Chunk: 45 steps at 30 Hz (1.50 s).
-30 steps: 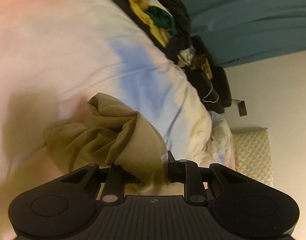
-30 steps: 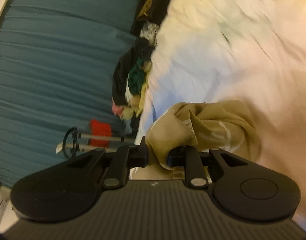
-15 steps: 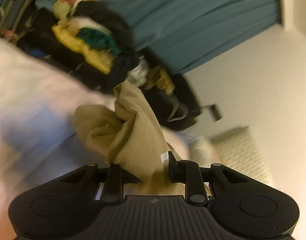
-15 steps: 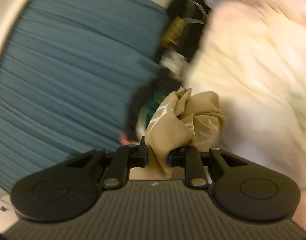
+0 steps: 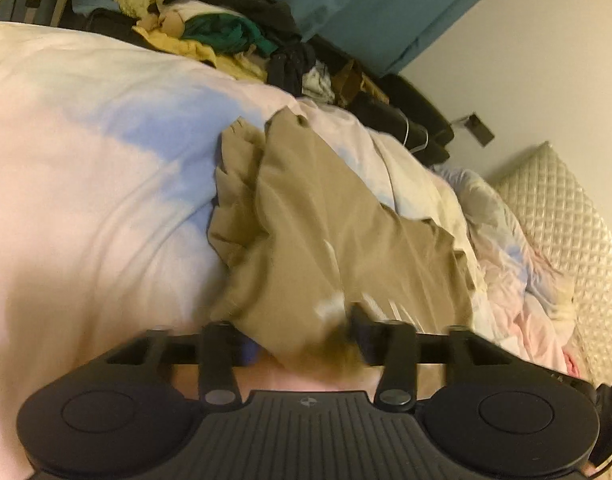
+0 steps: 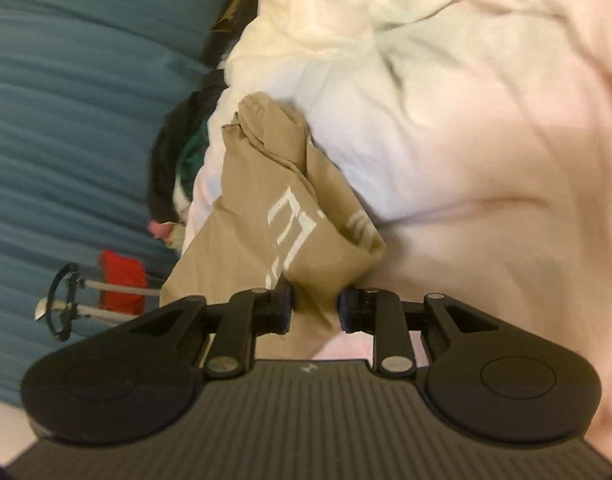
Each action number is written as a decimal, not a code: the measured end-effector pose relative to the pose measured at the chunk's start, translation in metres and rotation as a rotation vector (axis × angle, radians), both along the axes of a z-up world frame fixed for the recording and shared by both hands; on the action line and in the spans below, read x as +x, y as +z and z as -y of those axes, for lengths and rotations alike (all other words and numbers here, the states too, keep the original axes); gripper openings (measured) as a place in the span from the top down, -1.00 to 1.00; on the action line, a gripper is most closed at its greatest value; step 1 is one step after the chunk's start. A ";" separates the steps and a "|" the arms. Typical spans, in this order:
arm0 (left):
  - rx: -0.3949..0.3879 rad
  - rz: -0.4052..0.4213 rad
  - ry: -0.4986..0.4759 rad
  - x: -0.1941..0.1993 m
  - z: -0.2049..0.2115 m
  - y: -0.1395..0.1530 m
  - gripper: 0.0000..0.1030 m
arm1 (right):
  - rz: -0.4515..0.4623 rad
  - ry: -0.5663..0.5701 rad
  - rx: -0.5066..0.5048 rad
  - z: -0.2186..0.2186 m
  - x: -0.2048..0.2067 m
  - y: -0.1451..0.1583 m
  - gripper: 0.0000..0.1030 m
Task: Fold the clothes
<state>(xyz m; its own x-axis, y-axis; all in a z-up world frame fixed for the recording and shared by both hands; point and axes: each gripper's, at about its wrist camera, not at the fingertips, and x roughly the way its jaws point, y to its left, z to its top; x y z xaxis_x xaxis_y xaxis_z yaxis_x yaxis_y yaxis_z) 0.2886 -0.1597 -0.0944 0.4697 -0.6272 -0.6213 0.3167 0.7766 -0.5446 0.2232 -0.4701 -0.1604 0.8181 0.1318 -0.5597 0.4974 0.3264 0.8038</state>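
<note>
Fingers of both grippers (image 5: 304, 344) (image 6: 315, 307) clamped the tan shirt (image 5: 326, 240); it lay bunched on the bed (image 5: 86, 200), no neat fold showing.

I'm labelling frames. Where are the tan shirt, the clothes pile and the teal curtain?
tan shirt (image 5: 330, 216): left wrist view, mid fabric.
clothes pile (image 5: 226, 32): left wrist view, green garment.
teal curtain (image 6: 74, 92): right wrist view, folds.

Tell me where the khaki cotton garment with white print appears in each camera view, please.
Left wrist: khaki cotton garment fills the centre, spread on the bed, its near edge between the left tongs.
Right wrist: centre-left, bunched, clamped in the right tongs.
Shared landmark: teal curtain.
</note>
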 end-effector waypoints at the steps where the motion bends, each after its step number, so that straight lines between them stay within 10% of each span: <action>1: 0.023 0.013 -0.010 -0.004 0.002 0.008 -0.19 | -0.009 0.014 -0.027 -0.005 -0.004 0.011 0.50; 13: 0.129 0.281 -0.023 -0.117 -0.016 0.139 -0.72 | 0.087 0.206 -0.369 -0.070 -0.073 0.143 0.43; 17: 0.154 0.378 -0.019 -0.159 -0.025 0.189 -0.96 | 0.153 0.221 -0.534 -0.095 -0.109 0.187 -0.81; 22: 0.166 0.471 -0.003 -0.215 -0.045 0.227 -0.99 | 0.228 0.256 -0.705 -0.125 -0.154 0.230 -0.78; 33: 0.196 0.642 0.005 -0.322 -0.071 0.252 -0.99 | 0.293 0.263 -0.856 -0.166 -0.225 0.246 -0.78; 45: 0.226 0.751 0.068 -0.377 -0.097 0.218 -0.99 | 0.335 0.220 -0.973 -0.188 -0.254 0.199 -0.78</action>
<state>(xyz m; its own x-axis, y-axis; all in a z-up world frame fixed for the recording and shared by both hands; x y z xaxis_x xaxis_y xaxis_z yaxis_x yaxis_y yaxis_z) -0.0887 -0.0632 0.1234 0.8471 -0.4781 -0.2320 0.4850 0.8740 -0.0301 -0.0306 -0.2819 0.0387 0.9633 -0.0885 -0.2534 0.1493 0.9612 0.2319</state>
